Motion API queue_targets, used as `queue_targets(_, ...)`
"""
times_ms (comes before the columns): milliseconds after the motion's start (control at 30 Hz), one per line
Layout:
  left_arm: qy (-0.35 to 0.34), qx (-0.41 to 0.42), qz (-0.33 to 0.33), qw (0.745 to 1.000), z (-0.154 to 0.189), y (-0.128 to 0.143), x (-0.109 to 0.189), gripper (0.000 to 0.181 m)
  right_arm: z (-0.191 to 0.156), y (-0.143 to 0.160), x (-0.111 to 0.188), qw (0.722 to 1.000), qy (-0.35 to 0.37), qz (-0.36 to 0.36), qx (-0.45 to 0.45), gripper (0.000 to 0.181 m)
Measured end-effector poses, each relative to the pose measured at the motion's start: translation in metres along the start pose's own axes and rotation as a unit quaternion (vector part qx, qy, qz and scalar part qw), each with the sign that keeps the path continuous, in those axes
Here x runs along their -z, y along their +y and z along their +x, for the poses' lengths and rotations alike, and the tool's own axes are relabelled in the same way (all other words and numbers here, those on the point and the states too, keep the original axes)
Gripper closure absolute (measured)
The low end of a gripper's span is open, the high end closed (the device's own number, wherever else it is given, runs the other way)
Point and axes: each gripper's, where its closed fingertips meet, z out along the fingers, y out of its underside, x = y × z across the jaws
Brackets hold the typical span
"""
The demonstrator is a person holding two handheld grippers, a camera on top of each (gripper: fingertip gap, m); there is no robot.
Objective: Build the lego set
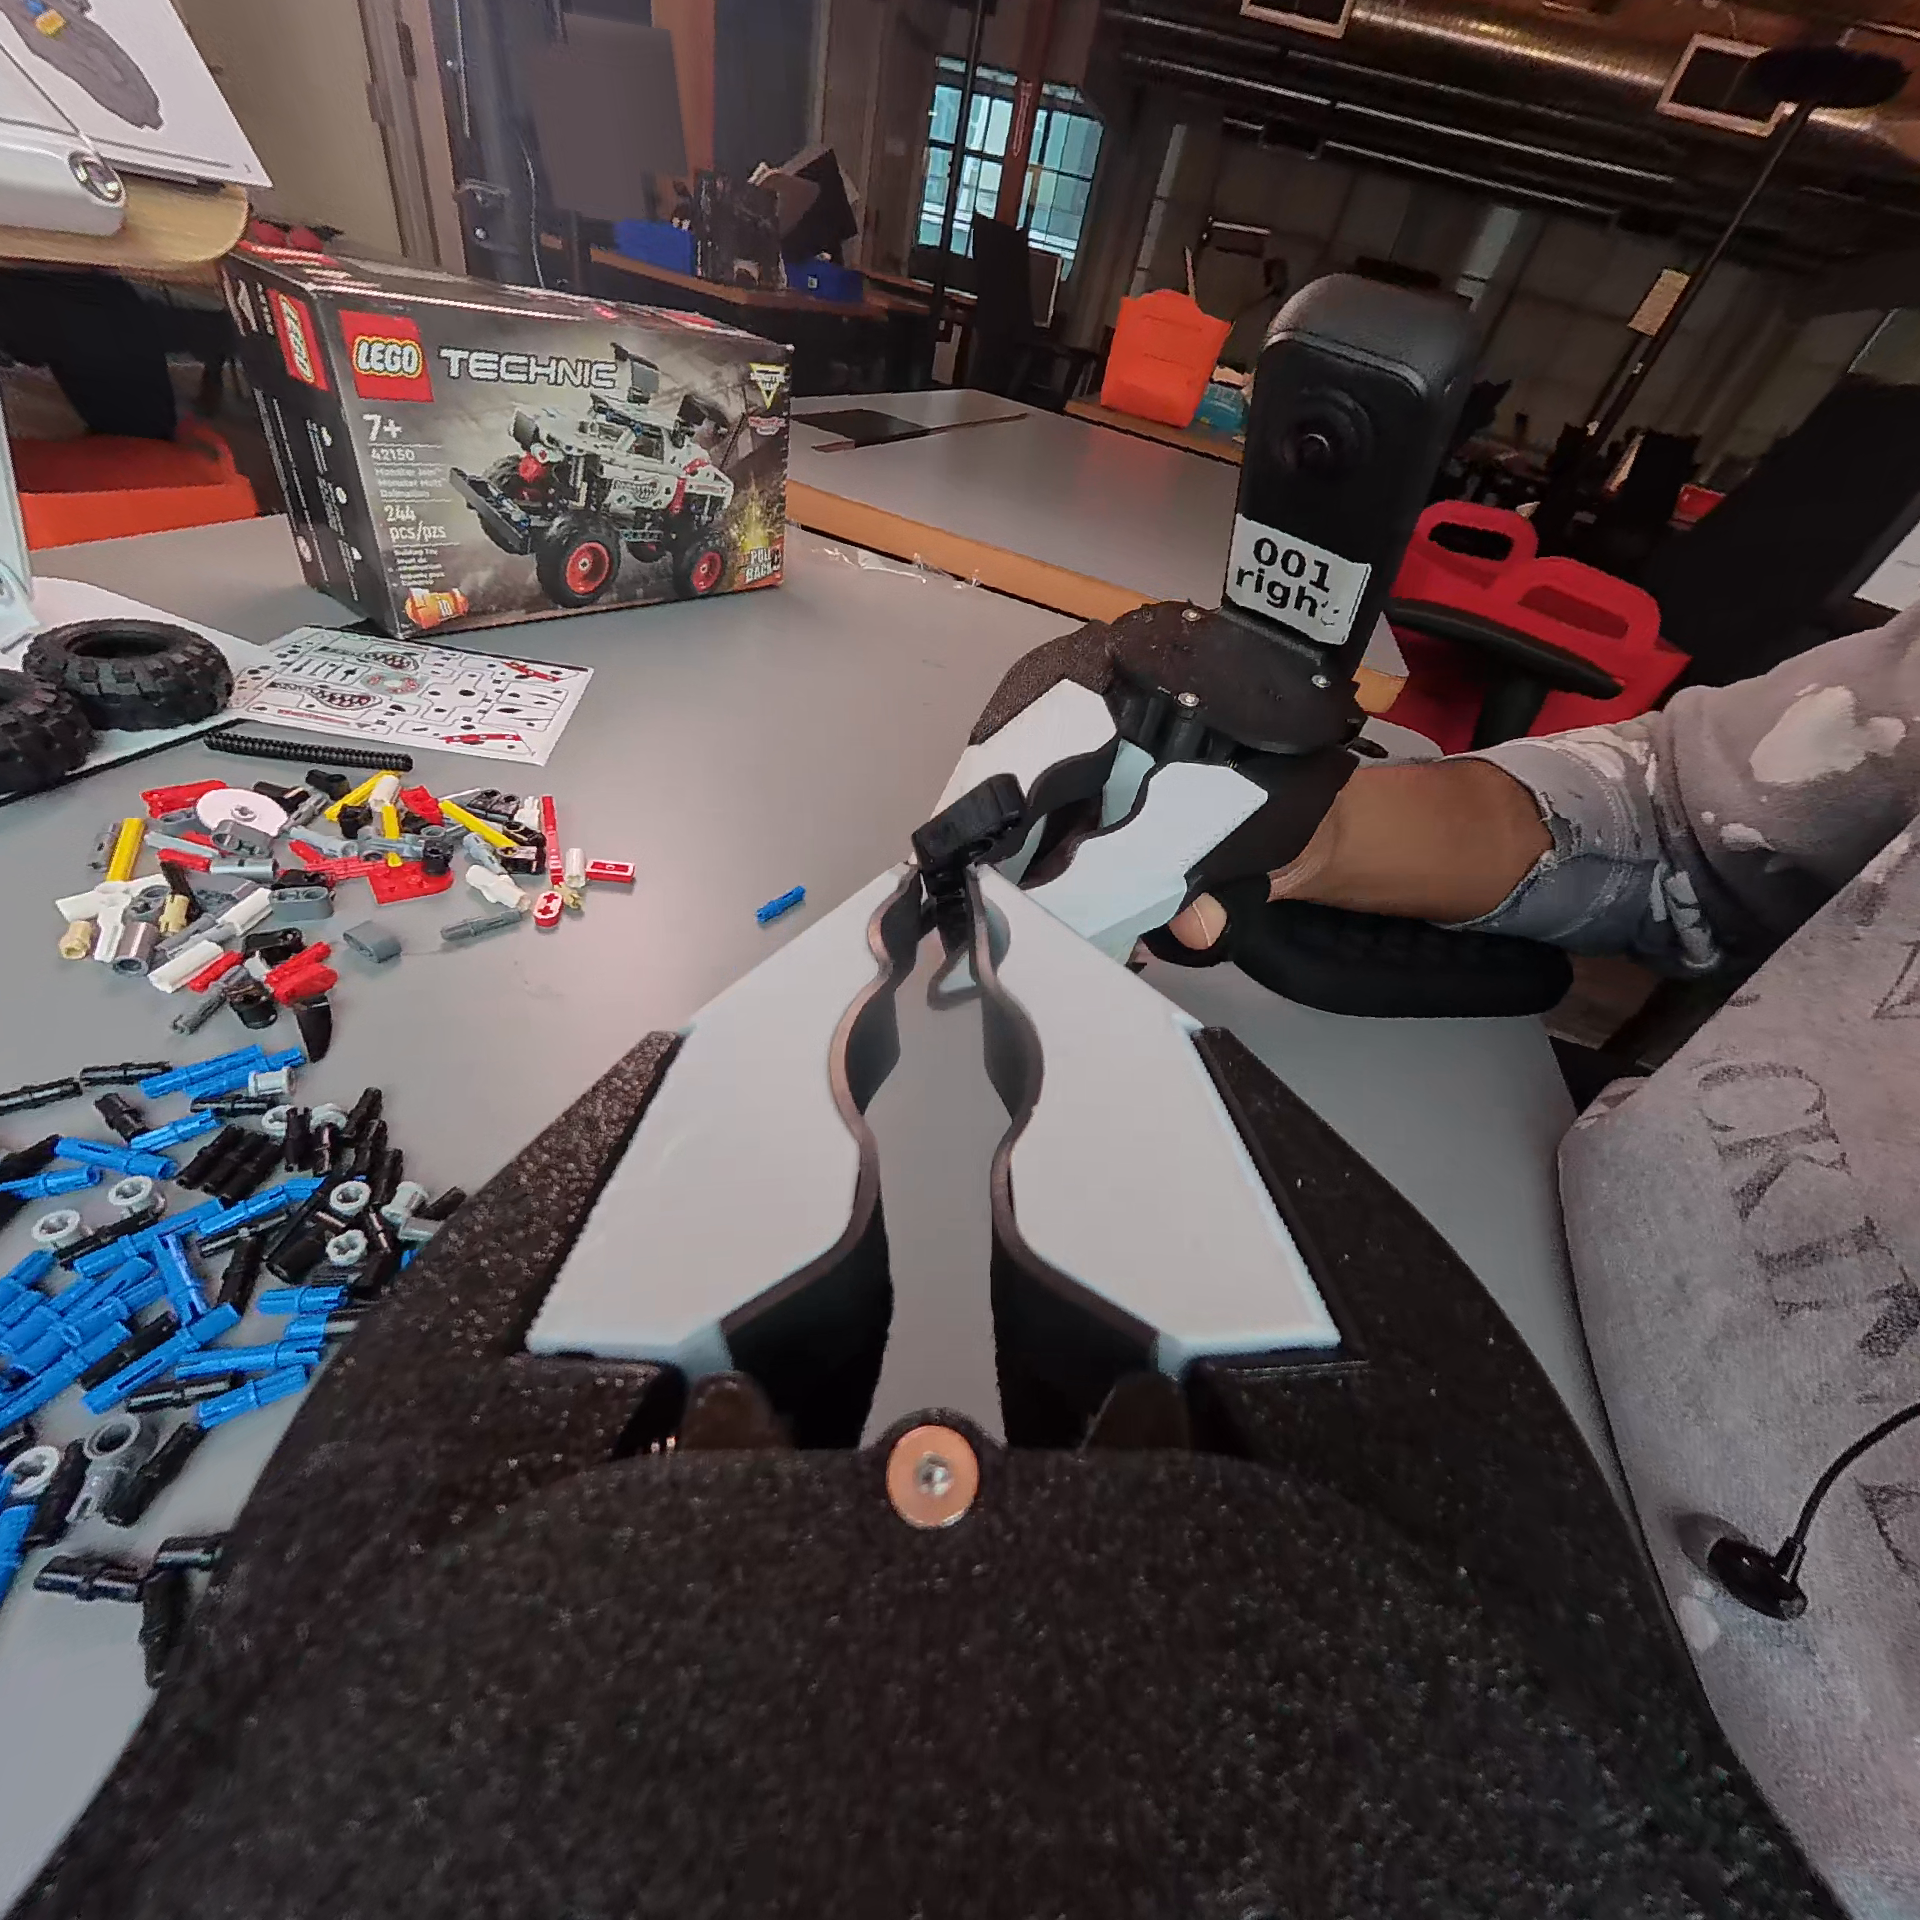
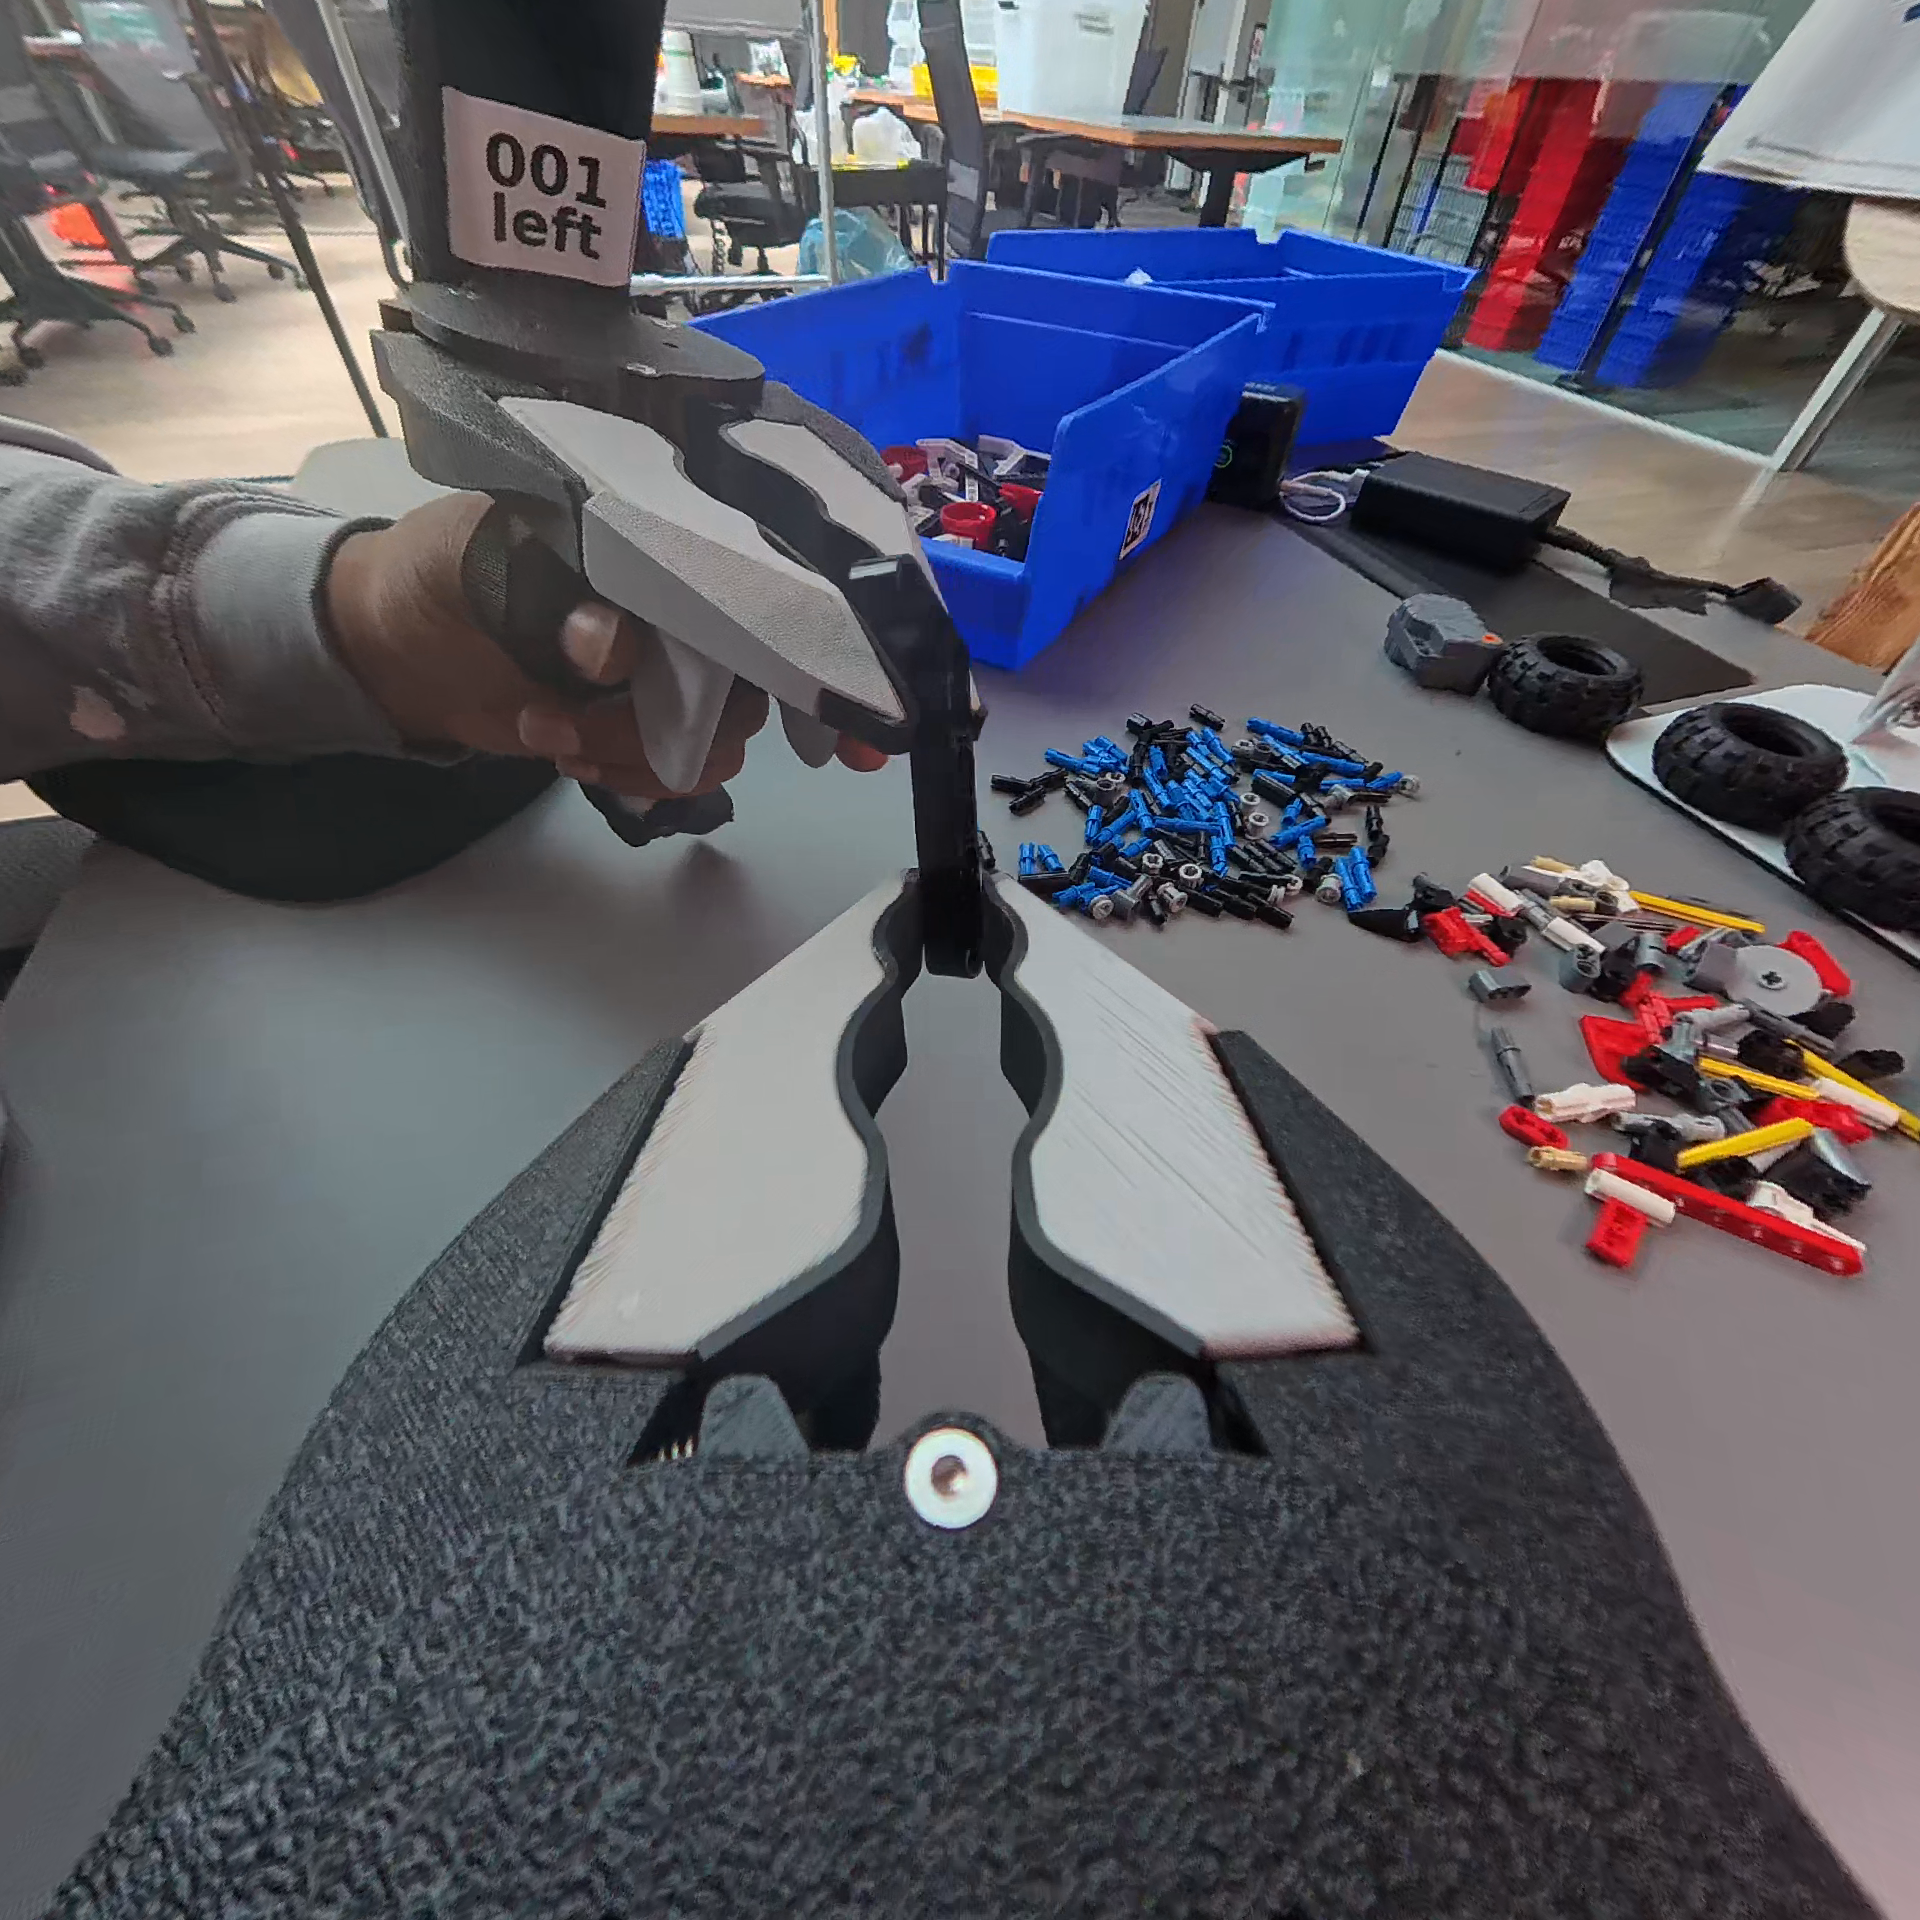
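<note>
A black bent Technic beam (image 1: 964, 826) is held above the grey table (image 1: 727, 790) between both grippers. My left gripper (image 1: 943, 920) is shut on one end of it. My right gripper (image 2: 951, 930) is shut on the other end of the beam (image 2: 943, 810), which rises from its fingertips to the left gripper (image 2: 906, 681). The right gripper also shows in the left wrist view (image 1: 987, 831), coming in from the right and meeting my left fingertips tip to tip. Loose parts lie on the table in two piles: blue and black pins (image 2: 1205, 821) and mixed red, yellow, grey and white pieces (image 2: 1704, 1060).
The set's box (image 1: 520, 457) stands at the back left with a sticker sheet (image 1: 416, 686) and black tyres (image 1: 125, 665) before it. A single blue pin (image 1: 779, 904) lies apart. Blue bins (image 2: 1091, 436) with parts, a grey block (image 2: 1444, 629) and a black power brick (image 2: 1455, 504) stand farther back.
</note>
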Motion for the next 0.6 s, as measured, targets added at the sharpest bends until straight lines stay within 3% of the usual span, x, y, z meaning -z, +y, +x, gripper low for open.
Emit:
queue_targets(133,-0.012,0.045,0.005,0.999,-0.009,0.0,0.001,0.174,0.007,-0.004,0.006,0.999,0.015,0.005,0.031,0.165)
queue_targets(333,0.004,0.122,0.011,0.993,-0.012,0.001,0.001,0.174,0.007,-0.002,0.004,0.994,0.037,-0.005,0.098,0.17)
queue_targets(433,0.037,0.113,0.011,0.993,-0.004,-0.004,0.004,0.164,-0.003,-0.008,0.012,0.998,-0.059,0.011,-0.021,0.171)
queue_targets(533,0.079,0.079,-0.001,0.994,0.009,-0.006,0.007,0.154,-0.025,-0.016,0.03,0.955,-0.219,0.01,-0.198,0.171)
queue_targets(600,0.121,0.068,-0.004,0.99,0.023,-0.007,0.01,0.155,-0.034,-0.01,0.037,0.927,-0.273,-0.017,-0.256,0.172)
